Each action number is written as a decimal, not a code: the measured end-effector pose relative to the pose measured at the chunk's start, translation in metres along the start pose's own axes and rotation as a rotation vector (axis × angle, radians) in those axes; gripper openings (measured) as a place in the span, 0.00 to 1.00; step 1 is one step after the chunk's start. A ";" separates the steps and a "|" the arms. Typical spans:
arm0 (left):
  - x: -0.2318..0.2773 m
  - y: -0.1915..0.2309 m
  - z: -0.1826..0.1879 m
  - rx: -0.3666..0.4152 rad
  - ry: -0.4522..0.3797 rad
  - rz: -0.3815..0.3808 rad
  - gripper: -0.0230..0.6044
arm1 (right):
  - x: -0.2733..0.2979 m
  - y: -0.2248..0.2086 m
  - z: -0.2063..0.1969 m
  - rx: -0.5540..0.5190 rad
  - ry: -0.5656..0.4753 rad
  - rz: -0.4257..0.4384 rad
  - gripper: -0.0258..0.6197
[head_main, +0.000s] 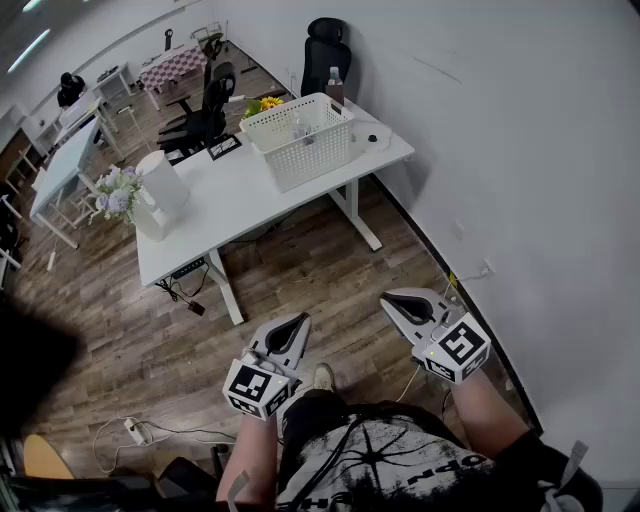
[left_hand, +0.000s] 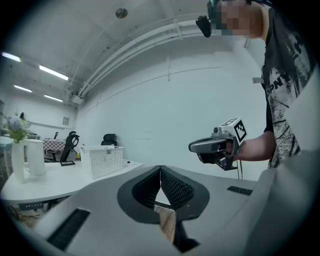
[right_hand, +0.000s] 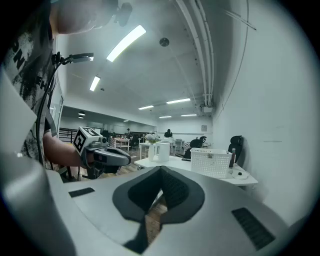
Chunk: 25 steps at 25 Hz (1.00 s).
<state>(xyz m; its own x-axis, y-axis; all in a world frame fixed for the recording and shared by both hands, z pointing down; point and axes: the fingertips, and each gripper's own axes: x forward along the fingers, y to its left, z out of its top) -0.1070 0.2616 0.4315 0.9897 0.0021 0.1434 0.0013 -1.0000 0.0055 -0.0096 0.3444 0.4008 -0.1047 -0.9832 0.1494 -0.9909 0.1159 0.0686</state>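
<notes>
Left claw (head_main: 296, 323), right claw (head_main: 393, 301): jaws pressed together, nothing held, above wood floor (head_main: 300, 272); white basket (head_main: 300, 140) on far table (head_main: 225, 195).

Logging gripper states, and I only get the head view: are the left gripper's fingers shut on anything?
Observer: No. In its own view the left gripper has its fingers shut tip to tip, nothing between.
Operator: And the right?
Observer: The right gripper is likewise shut and empty in its own view.
Operator: What's overhead?
Observer: Long white pipes, seen in the left gripper view.
</notes>
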 end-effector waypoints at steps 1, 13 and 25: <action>-0.001 -0.006 0.002 0.006 0.000 0.003 0.05 | -0.006 0.002 0.000 -0.001 0.000 -0.001 0.07; -0.008 -0.043 0.009 0.023 0.001 0.004 0.05 | -0.039 0.010 0.007 0.047 -0.048 -0.012 0.07; 0.015 -0.050 0.006 0.012 0.009 -0.040 0.05 | -0.041 0.008 -0.004 0.086 -0.046 -0.004 0.08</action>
<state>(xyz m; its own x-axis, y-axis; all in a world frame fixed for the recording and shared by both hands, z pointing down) -0.0909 0.3112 0.4272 0.9875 0.0418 0.1518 0.0424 -0.9991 -0.0007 -0.0124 0.3864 0.3991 -0.1021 -0.9893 0.1039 -0.9948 0.1010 -0.0158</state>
